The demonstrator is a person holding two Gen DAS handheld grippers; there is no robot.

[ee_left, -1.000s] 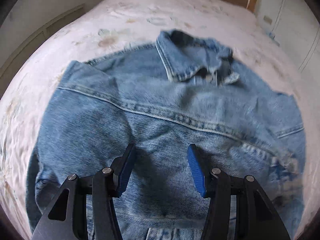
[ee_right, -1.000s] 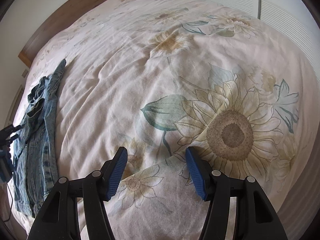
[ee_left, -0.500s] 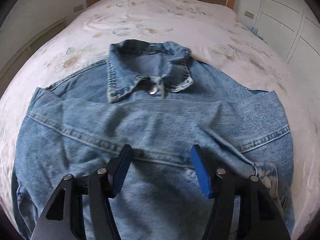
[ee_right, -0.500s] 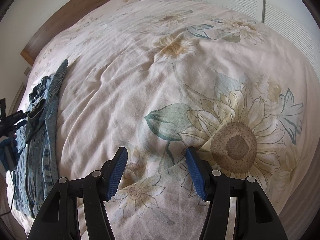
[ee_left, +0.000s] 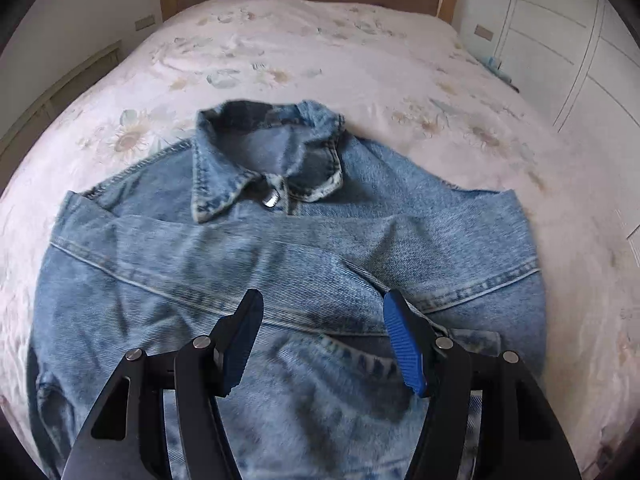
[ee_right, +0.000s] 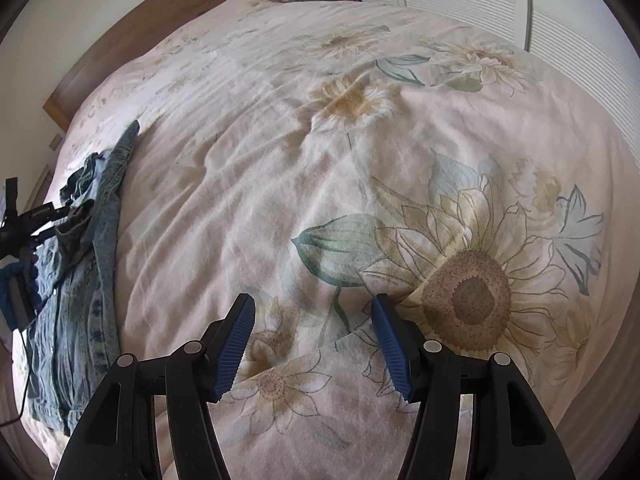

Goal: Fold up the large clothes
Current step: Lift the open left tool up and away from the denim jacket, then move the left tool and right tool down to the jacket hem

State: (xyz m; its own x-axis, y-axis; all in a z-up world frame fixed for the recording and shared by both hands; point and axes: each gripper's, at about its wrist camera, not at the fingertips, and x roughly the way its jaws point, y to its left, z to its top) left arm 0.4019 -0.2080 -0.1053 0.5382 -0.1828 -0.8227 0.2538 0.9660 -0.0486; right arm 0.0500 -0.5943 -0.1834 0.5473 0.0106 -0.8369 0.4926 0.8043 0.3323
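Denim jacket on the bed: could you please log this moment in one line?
denim jacket: sleeves folded across front | left tongs: open above it | right tongs: open over bedspread

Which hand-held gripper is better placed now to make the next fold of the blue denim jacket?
Probably the left hand-held gripper: it hangs open directly over the blue denim jacket. The right hand-held gripper is over bare floral bedsheet, away from it.

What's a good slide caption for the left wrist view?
Open left gripper above a blue denim jacket, sleeves folded across, on a sunflower-print bedspread.
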